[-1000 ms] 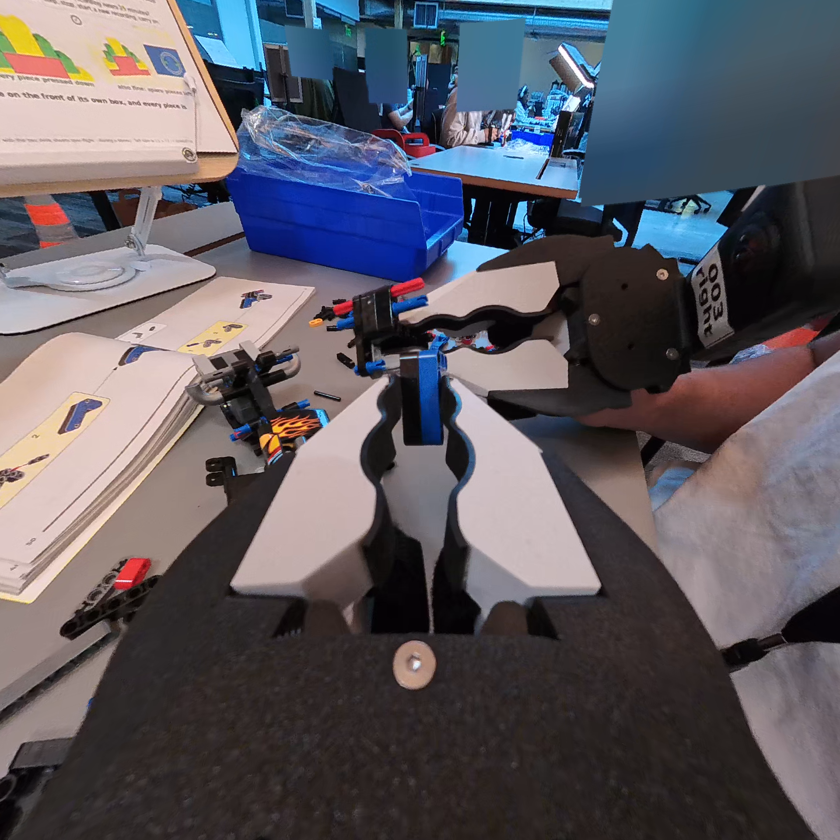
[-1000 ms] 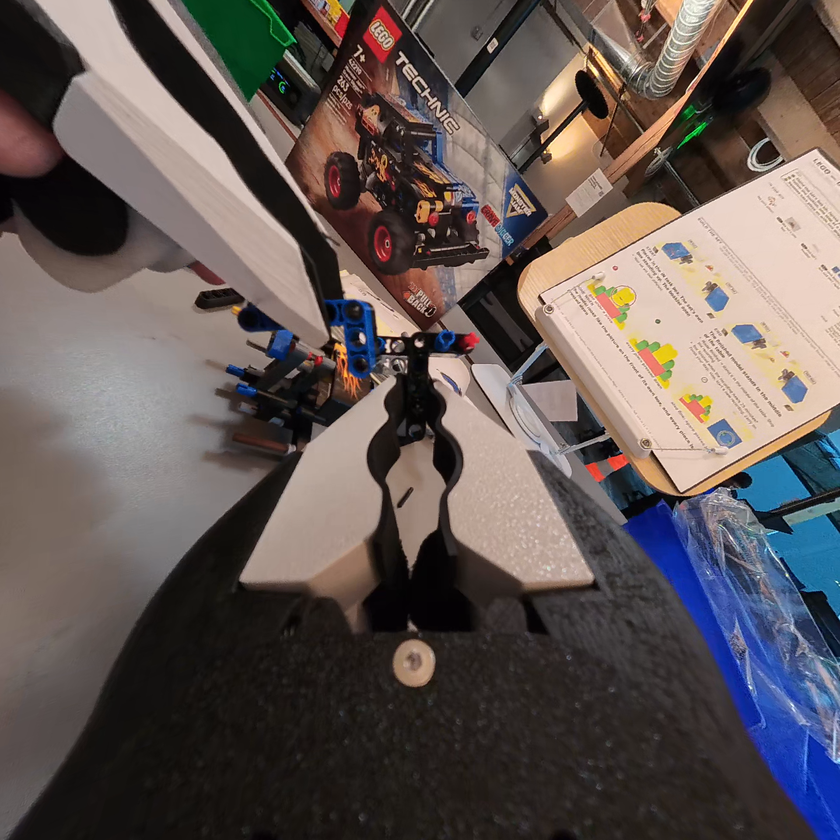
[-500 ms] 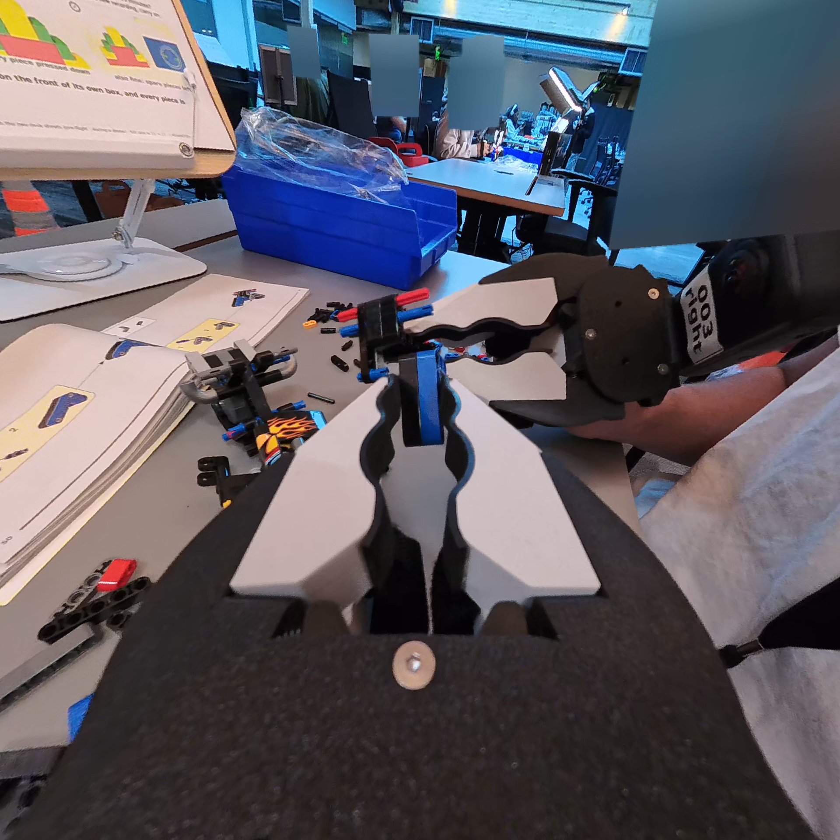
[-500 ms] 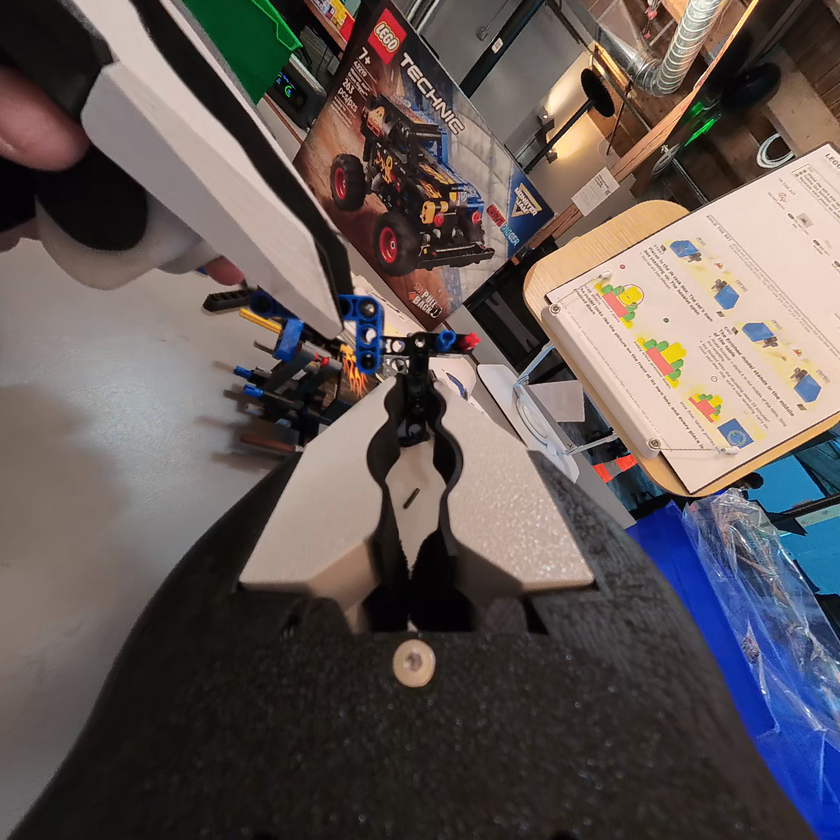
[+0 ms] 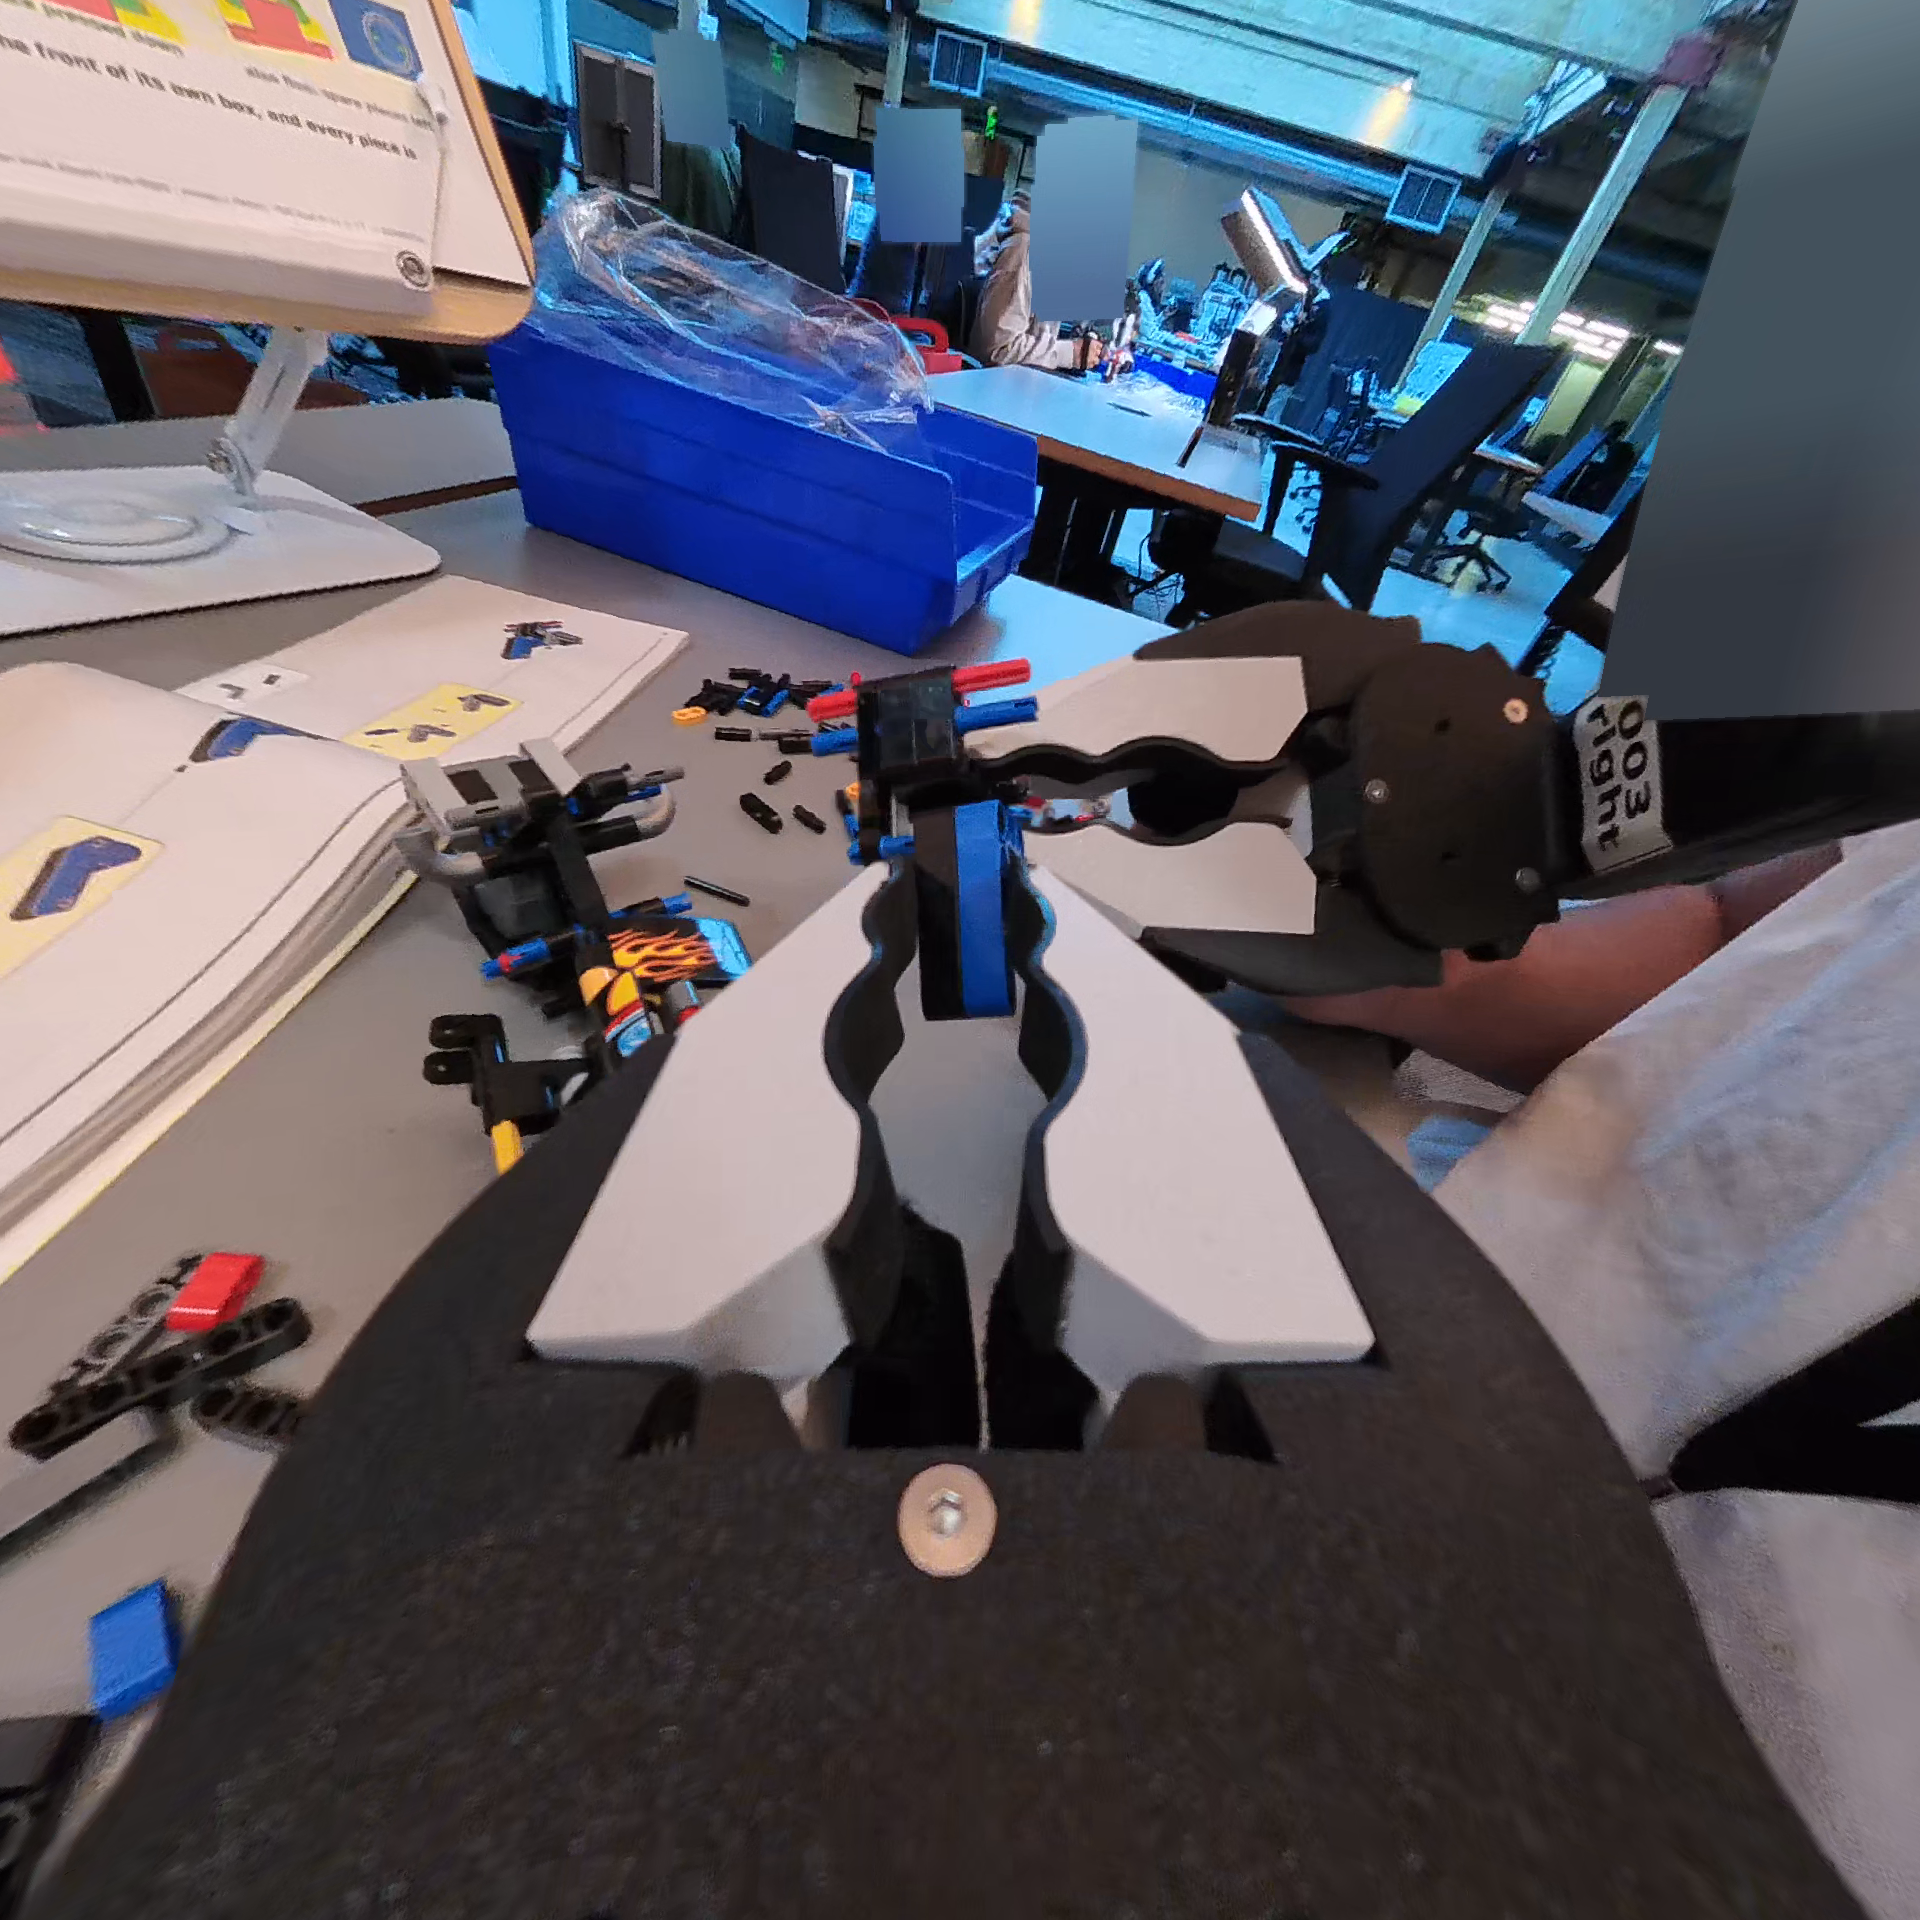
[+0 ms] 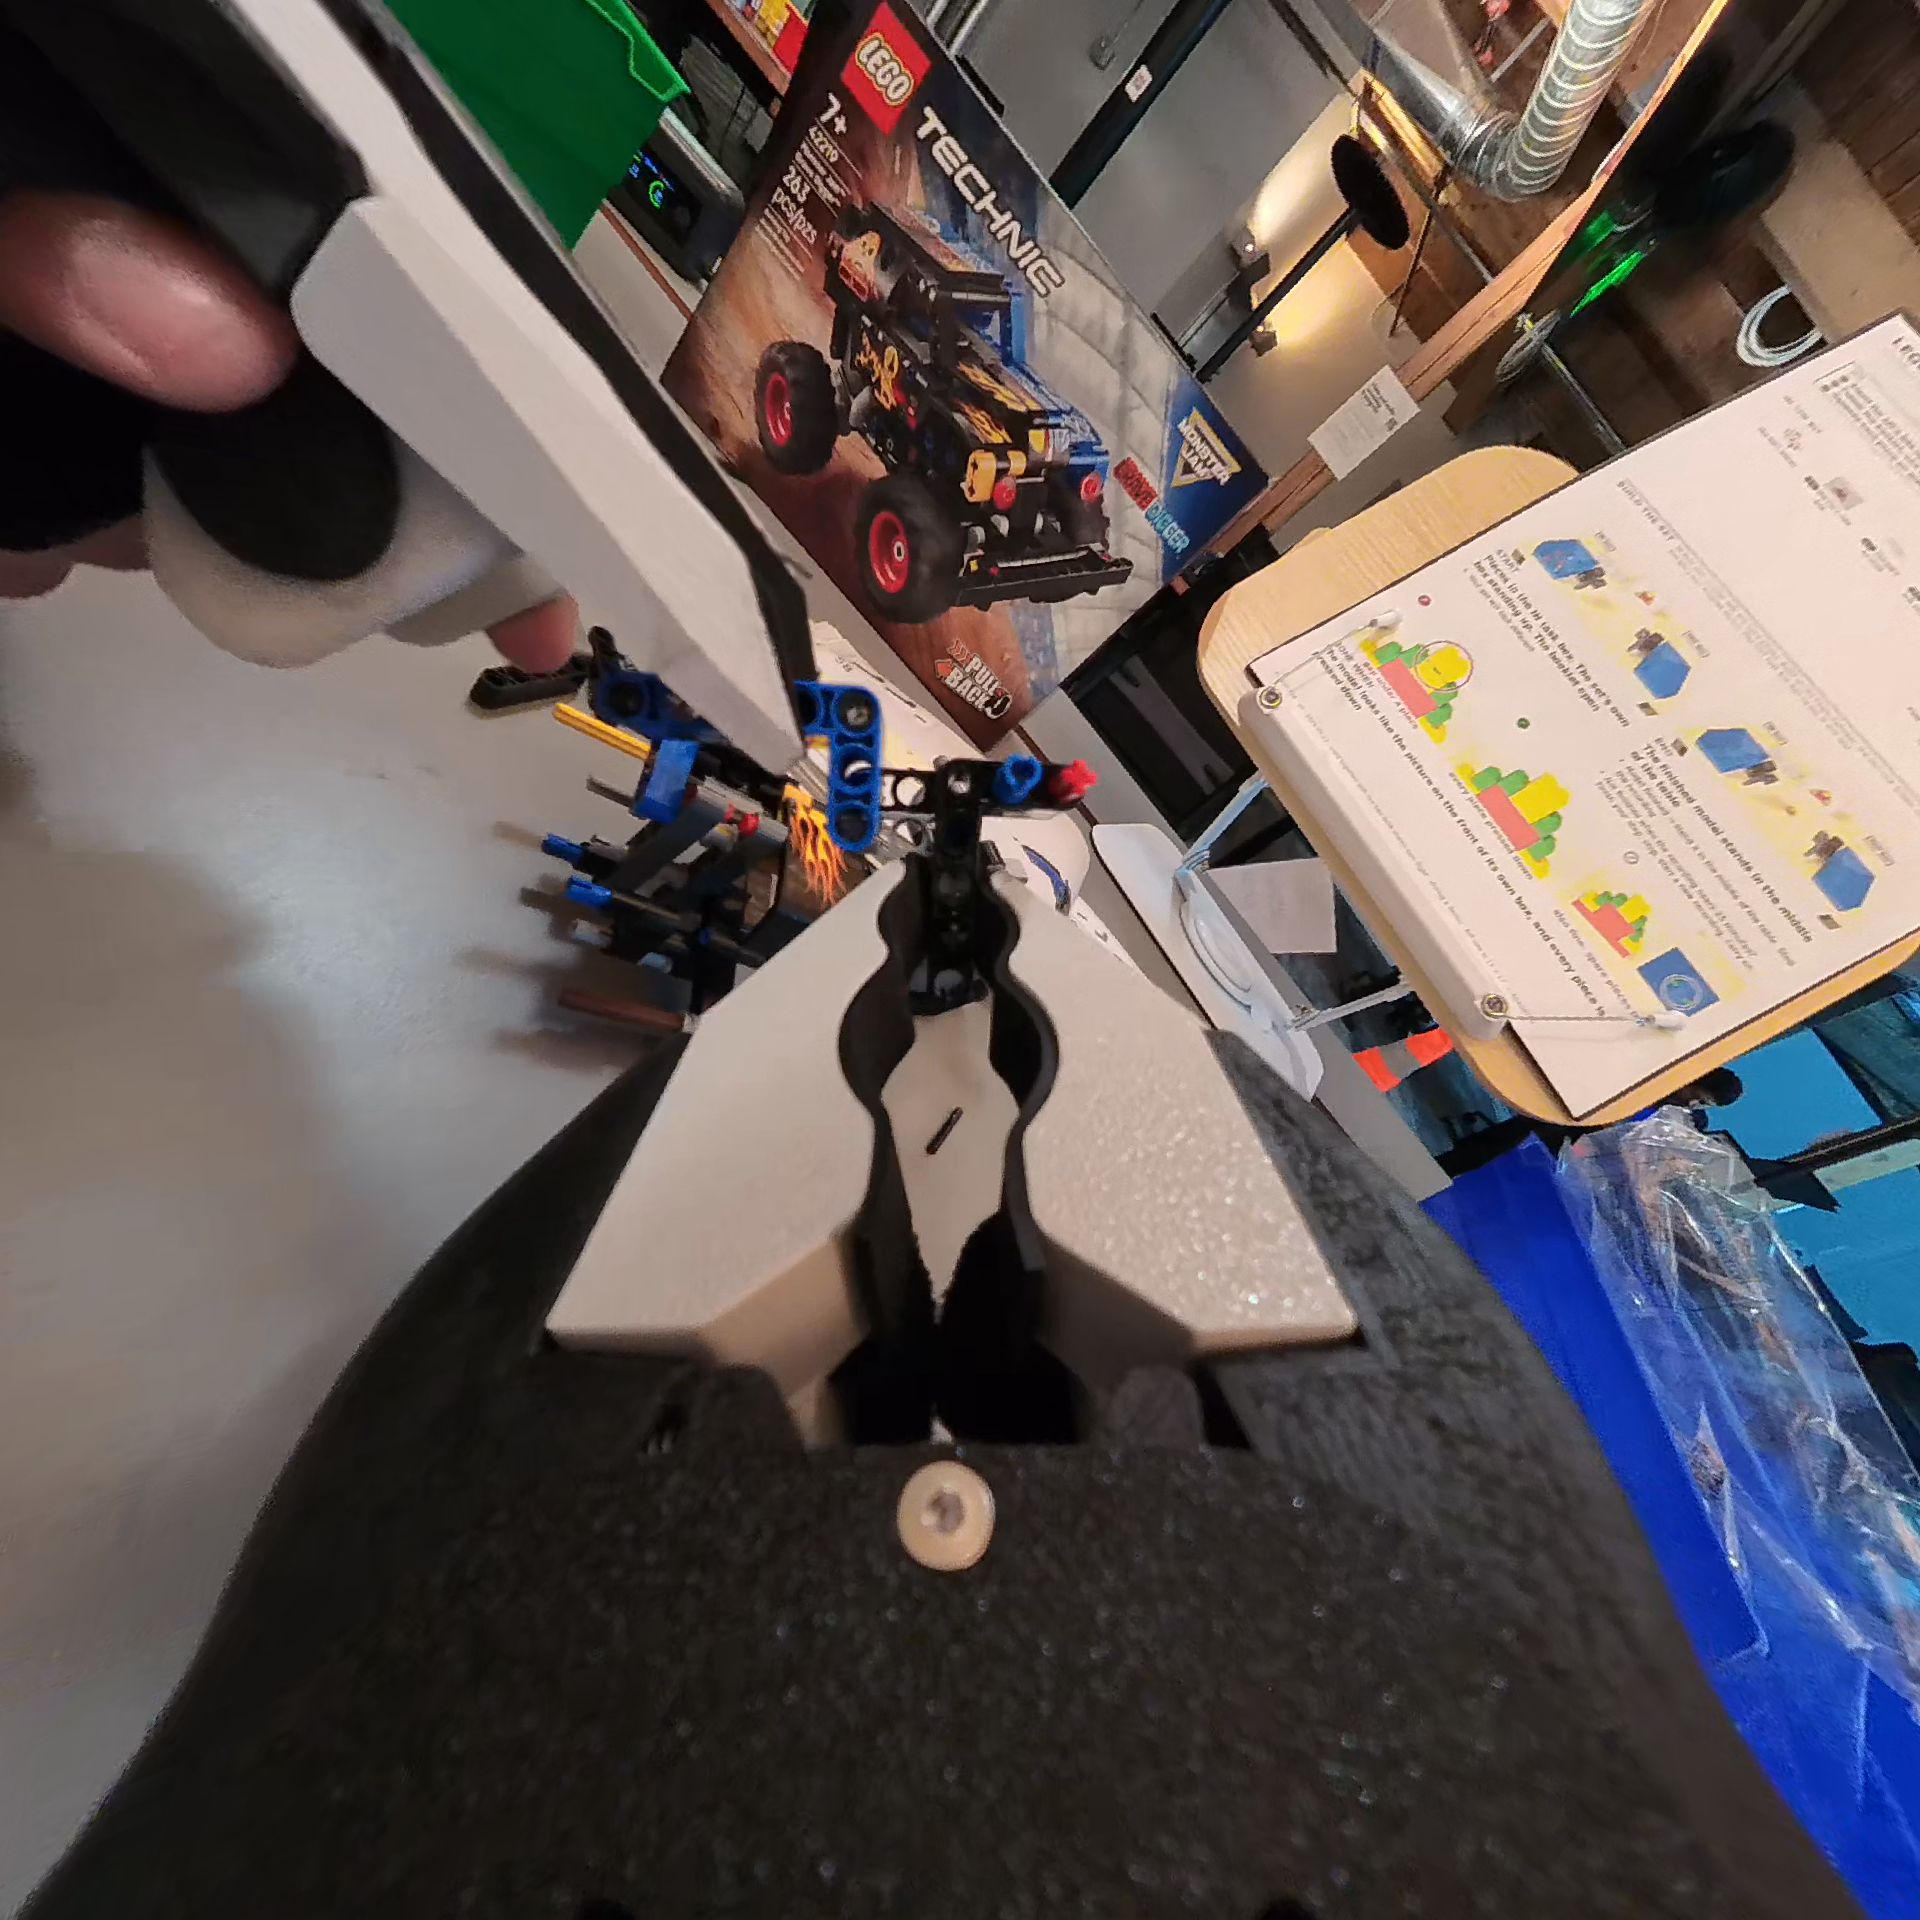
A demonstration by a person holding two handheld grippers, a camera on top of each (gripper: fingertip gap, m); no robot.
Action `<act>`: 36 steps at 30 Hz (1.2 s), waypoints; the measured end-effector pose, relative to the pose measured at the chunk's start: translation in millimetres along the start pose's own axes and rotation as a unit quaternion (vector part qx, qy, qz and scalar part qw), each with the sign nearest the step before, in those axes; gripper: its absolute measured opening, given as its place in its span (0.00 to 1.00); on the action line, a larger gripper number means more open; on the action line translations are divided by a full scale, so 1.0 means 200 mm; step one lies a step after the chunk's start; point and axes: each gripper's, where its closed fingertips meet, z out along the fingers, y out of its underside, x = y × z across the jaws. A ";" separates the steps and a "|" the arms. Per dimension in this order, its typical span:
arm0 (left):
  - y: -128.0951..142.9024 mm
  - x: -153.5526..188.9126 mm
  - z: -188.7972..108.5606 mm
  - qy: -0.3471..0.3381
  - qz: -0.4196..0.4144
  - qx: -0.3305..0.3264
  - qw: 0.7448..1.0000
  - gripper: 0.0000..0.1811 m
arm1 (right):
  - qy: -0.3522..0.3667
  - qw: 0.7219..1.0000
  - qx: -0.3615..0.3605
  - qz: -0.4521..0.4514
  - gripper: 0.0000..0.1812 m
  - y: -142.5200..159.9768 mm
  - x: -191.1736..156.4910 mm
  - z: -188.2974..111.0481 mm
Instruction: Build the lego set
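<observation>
Blue bin (image 5: 748, 520) holds a clear plastic bag (image 5: 717, 301). Left gripper (image 5: 961, 883) pinches blue beam (image 5: 977, 914); right gripper (image 6: 951, 883) pinches black assembly (image 6: 951, 821).

Grey table (image 5: 312, 1091) with open manual (image 5: 156, 935), blue bin (image 5: 748, 520), scattered pins (image 5: 769, 707).

1. Behind your work area a blue bin (image 5: 769, 520) stood on the grey table (image 5: 312, 1091), with a crumpled clear plastic bag (image 5: 717, 301) in it.
2. To your left a wooden board (image 6: 1382, 551) on a white stand (image 5: 156, 540) carried a printed sheet (image 6: 1662, 727).
3. Beyond, you had office chairs (image 5: 1382, 499) and another table (image 5: 1091, 426).
</observation>
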 end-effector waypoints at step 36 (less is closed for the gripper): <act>-0.01 -0.01 -0.02 -0.025 0.056 -0.001 0.998 0.19 | 0.032 0.994 0.053 -0.089 0.04 -0.07 0.01 -0.05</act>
